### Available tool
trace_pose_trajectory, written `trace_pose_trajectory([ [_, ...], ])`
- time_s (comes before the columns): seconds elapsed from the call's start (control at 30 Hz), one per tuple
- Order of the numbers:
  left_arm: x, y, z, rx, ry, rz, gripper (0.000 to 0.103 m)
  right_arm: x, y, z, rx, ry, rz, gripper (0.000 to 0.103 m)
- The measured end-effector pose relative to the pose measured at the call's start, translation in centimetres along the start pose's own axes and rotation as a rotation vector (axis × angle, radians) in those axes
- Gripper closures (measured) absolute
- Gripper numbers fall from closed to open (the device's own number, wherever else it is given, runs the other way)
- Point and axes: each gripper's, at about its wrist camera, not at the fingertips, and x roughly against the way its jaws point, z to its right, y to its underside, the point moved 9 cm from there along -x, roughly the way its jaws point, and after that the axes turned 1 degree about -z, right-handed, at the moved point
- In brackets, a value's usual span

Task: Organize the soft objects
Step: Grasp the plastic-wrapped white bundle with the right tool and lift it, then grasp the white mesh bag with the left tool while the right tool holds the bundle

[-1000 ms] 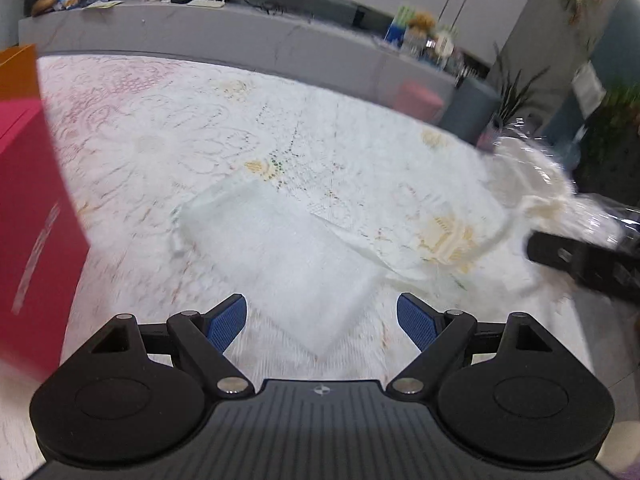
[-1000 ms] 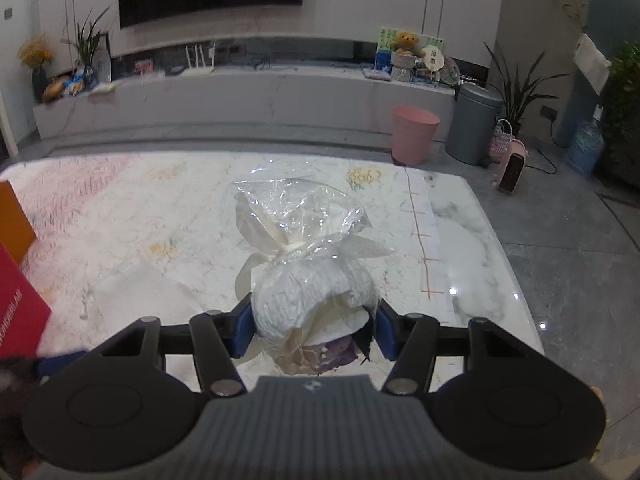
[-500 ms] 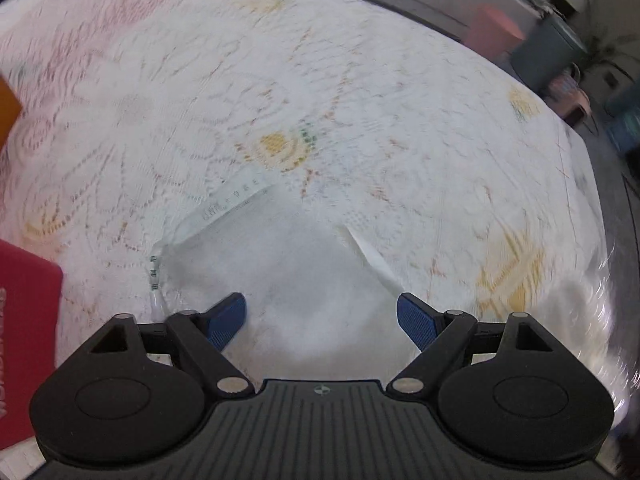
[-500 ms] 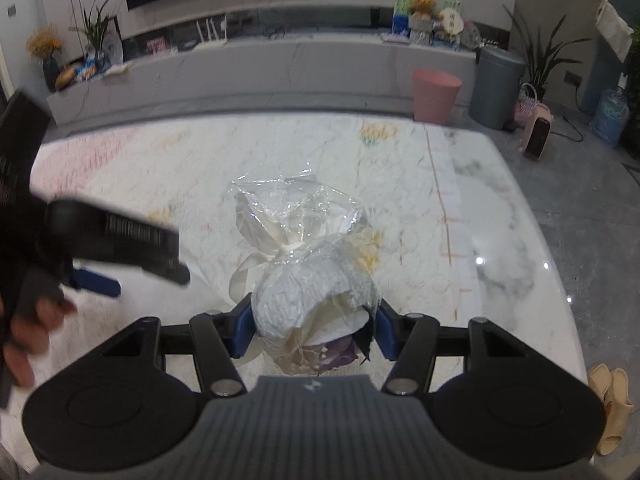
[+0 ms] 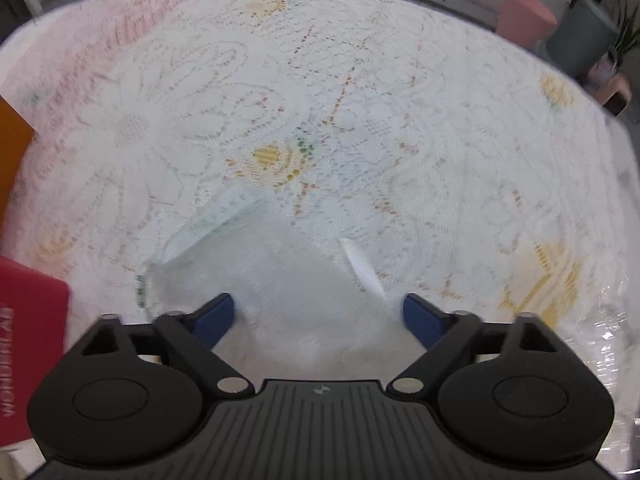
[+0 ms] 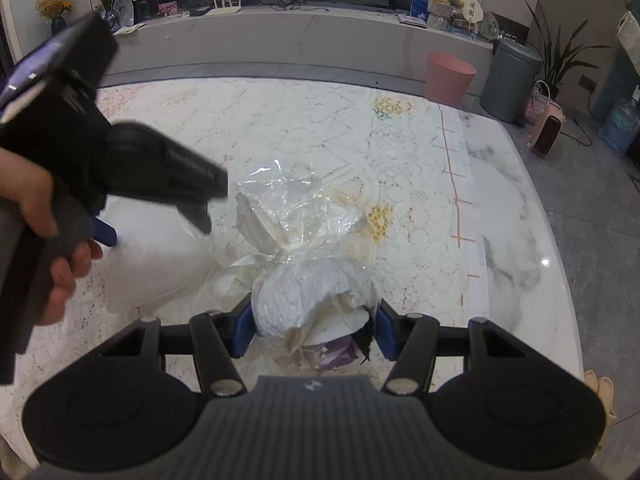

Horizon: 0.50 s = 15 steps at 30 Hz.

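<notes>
Left claw (image 5: 318, 316), jaws just narrowing, straddles white pouch (image 5: 296, 304) on surface (image 5: 360, 100), not yet gripping. Right claw (image 6: 316, 330) clamps wrapped bundle (image 6: 312, 304). Best: drop lower, pinch pouch centrally.

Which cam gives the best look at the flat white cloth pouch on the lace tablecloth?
Left wrist: the flat white cloth pouch fills the centre, straight ahead of the open left claw. Right wrist shows only its blurred white patch, partly hidden by that claw.
</notes>
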Motion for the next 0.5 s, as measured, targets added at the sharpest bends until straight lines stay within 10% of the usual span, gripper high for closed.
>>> trace_pose_trajectory([
  [0.07,0.5,-0.2,-0.5,-0.005,-0.023,0.036,0.046,0.4,-0.1,0.0,-0.003,-0.008,0.011,0.045],
  [0.13,0.8,-0.5,-1.0,-0.03,-0.045,0.033,0.1,1.0,-0.3,0.0,-0.011,-0.02,0.028,0.045],
  [0.5,3.7,-1.0,-4.6,-0.1,0.057,0.067,0.101,2.0,-0.8,0.2,-0.033,-0.05,0.064,0.045],
])
